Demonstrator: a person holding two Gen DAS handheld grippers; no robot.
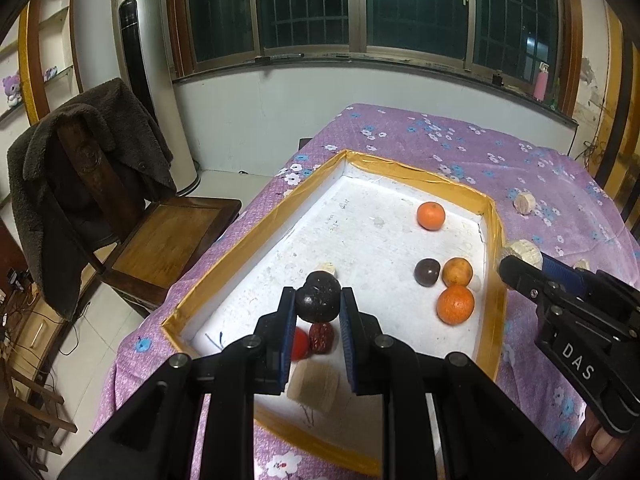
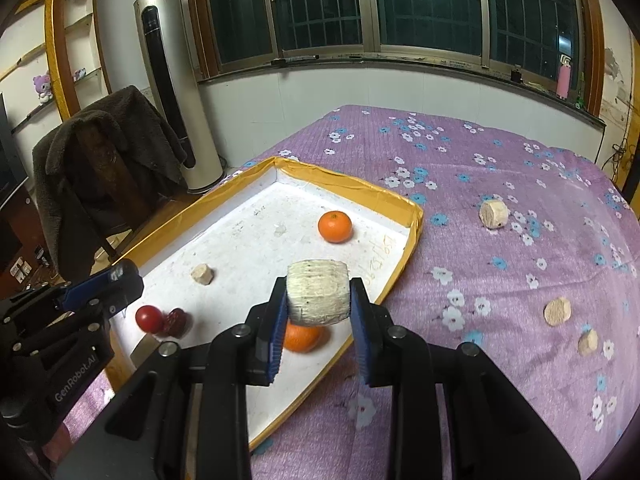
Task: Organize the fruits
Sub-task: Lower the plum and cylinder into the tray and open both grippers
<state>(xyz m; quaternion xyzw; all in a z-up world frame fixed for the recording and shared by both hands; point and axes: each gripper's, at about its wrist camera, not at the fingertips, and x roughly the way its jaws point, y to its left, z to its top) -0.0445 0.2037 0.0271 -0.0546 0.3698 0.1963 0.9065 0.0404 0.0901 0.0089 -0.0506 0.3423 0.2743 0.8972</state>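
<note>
Wrinkled dark fruit [image 1: 318,295], ridged pale cylinder [image 2: 318,298]

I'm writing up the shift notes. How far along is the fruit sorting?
Partway. Three oranges, a dark fruit, a tomato and a date already lie in the tray. The left gripper holds a dark fruit and the right gripper a pale cake, both above the tray. Three cakes remain on the cloth.

Dark wrinkled fruit [image 1: 318,295] (perhaps passion fruit) held above the tray [image 1: 404,171]; oranges [image 1: 455,304] inside.
</note>
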